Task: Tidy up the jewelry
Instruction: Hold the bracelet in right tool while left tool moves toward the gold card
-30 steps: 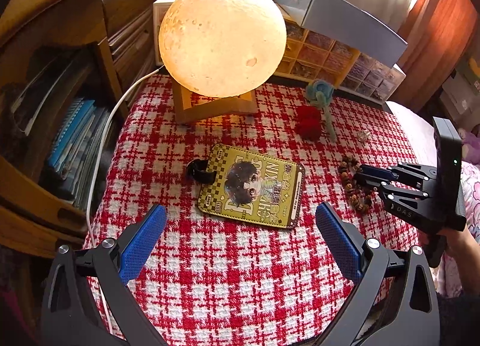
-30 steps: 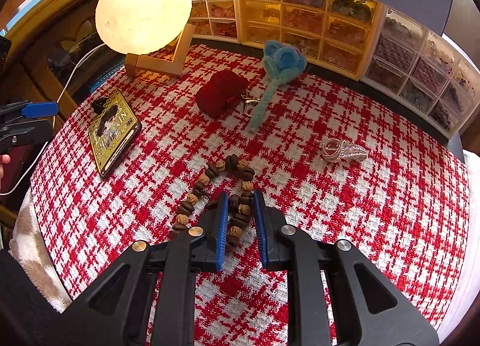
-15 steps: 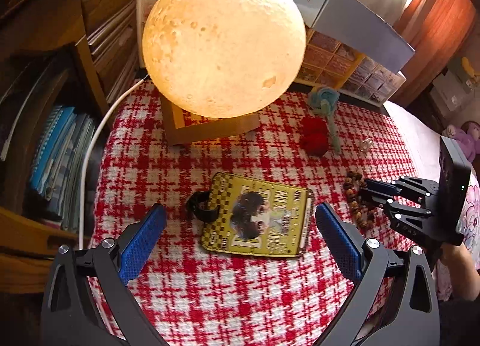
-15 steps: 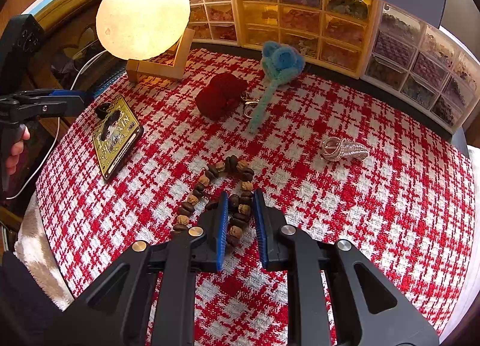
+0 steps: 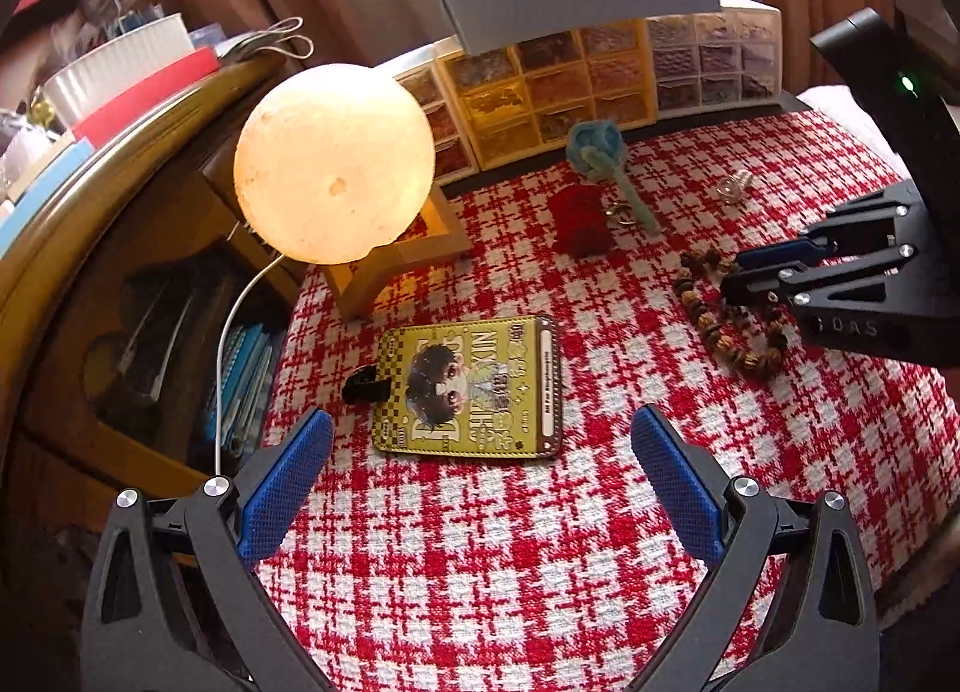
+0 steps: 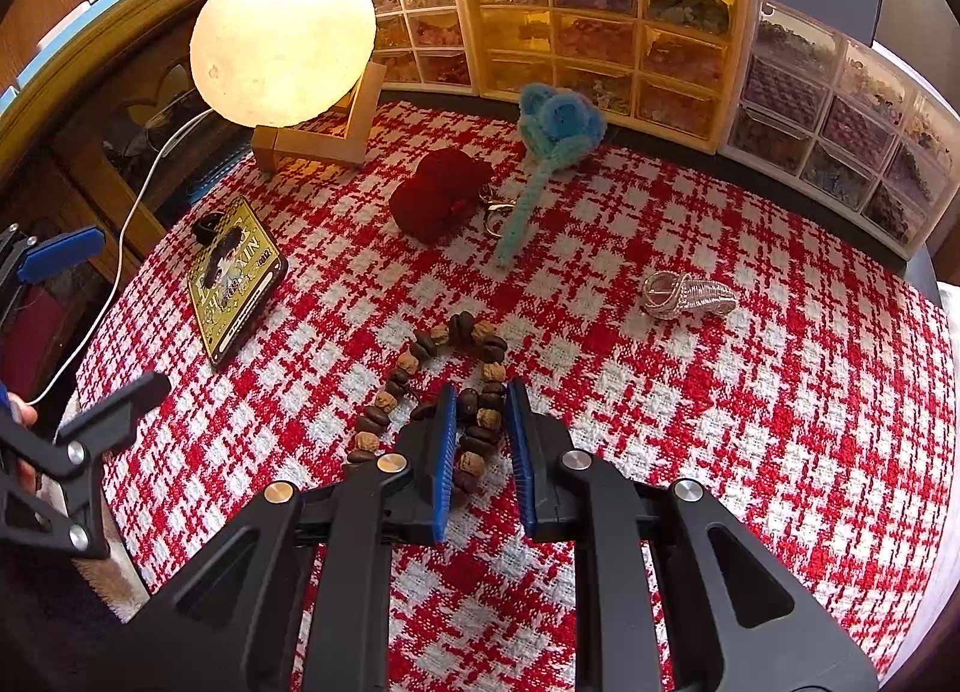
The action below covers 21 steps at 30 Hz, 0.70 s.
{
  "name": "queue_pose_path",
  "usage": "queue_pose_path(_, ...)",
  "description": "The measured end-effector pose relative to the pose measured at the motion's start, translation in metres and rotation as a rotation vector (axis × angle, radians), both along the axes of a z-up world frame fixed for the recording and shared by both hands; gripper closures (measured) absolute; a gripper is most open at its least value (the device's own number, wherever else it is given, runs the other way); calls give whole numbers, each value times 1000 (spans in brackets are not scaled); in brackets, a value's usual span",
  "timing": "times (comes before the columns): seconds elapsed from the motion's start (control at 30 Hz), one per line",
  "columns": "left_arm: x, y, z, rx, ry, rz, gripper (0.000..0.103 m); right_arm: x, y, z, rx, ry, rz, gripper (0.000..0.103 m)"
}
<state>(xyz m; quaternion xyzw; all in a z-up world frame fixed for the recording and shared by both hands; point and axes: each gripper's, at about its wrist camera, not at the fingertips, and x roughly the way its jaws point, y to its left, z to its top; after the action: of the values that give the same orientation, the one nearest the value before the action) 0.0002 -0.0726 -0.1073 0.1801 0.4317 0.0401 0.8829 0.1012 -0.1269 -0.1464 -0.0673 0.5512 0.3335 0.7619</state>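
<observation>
From my right wrist view, I take the bead bracelet (image 6: pixel 441 386) as anchor — it lies on the tablecloth (image 6: pixel 750 452), one side between my right gripper (image 6: pixel 480 446) pads. Left of it lies the card holder (image 6: pixel 235 278); right and a little behind, the wire ring (image 6: pixel 687 293). Behind it sit the knitted pouch (image 6: pixel 441 194) and yarn flower (image 6: pixel 555 134), then the drawer organizer (image 6: pixel 606 32) — the moon lamp (image 6: pixel 282 38) stands behind-left.

Red-and-white checked cloth (image 6: pixel 720 392) — brown bead bracelet (image 6: pixel 444 386), dark red pouch (image 6: pixel 441 194), pale blue yarn flower (image 6: pixel 558 122), yellow checker-edged tag (image 5: pixel 474 392), blue-padded black fingers (image 6: pixel 441 452).
</observation>
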Motion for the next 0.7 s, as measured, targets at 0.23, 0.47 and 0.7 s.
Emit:
queue_pose_path(0.23,-8,-26,-10,61,22,-62,4,0,-1,0,6,6,-12,85)
queue_pose_path(0.47,-5,-27,-5,54,7,-55,4,1,1,0,-3,5,-6,85)
queue_pose_path(0.7,-2,-6,-1,-215,70,-74,4,0,1,0,-3,6,-7,85)
